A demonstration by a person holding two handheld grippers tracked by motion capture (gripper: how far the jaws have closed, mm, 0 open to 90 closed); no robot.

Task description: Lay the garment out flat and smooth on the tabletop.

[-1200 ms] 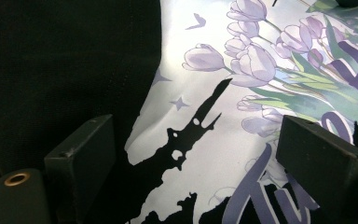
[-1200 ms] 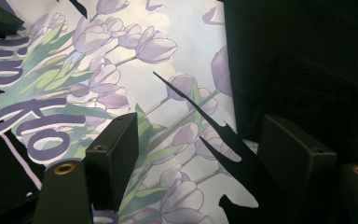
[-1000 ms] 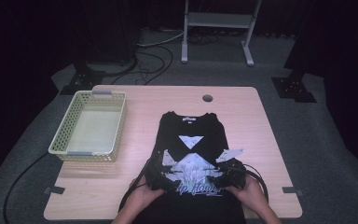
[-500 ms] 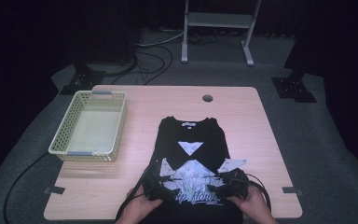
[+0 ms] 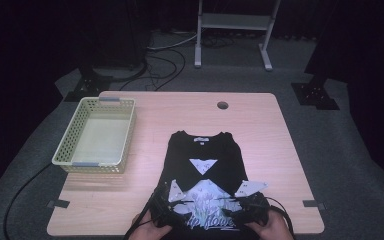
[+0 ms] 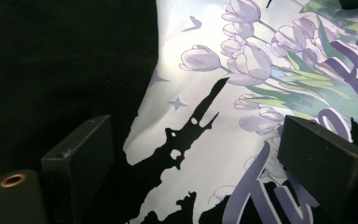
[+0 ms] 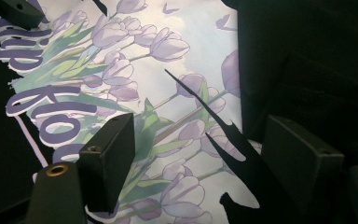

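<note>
Right now I have both grippers low over the near hem of the black T-shirt, which lies flat near the table's front edge, right of the yellow basket. The left gripper stands wide over the tulip print's edge, pads clear of cloth; the right gripper is also well apart with nothing pinched. From above the jaws are dark against dark fabric, so I probably sit just inside each side seam. To fold cleanly I should bite both hem corners evenly, then lift together.
</note>
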